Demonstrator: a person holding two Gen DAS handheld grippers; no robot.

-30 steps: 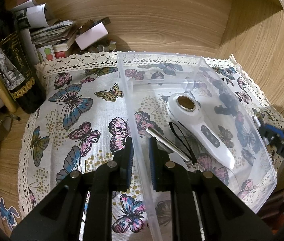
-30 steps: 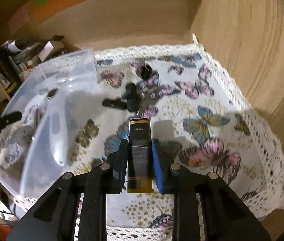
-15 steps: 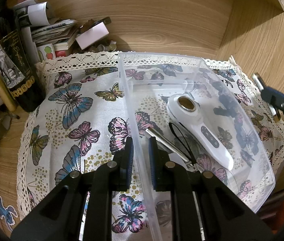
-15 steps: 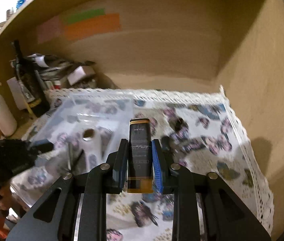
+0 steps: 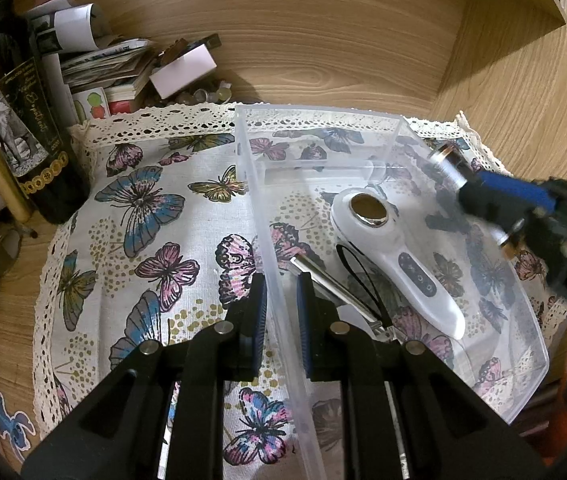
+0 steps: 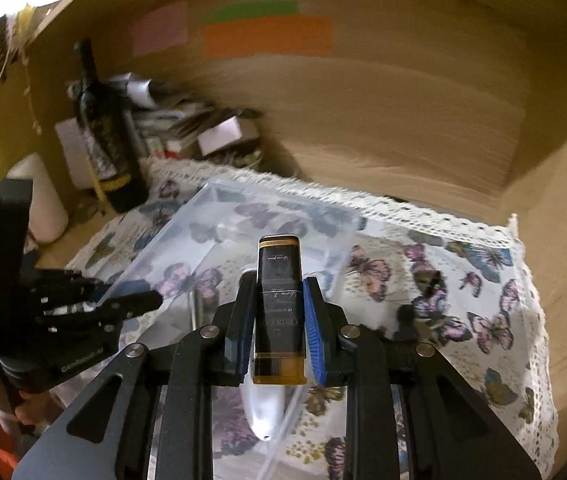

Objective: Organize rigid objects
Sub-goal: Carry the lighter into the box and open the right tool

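The left gripper [image 5: 282, 312] is closed on the near side wall of the clear plastic bin [image 5: 531, 320], one pad on each face of the wall. Inside the bin lie a white handheld device [image 5: 399, 264] and a metal tool [image 5: 323, 276]. The right gripper [image 6: 279, 332] clamps a dark rectangular bottle with gold ends [image 6: 279, 304], held above the bin. The bin rests on a butterfly-print cloth [image 5: 155, 240]. Farther back stands a wine bottle [image 5: 23, 120] beside stacked papers [image 5: 99, 60].

The right gripper [image 6: 279, 320], clamping the dark bottle [image 6: 279, 312], has swung over the clear bin [image 5: 395, 128].
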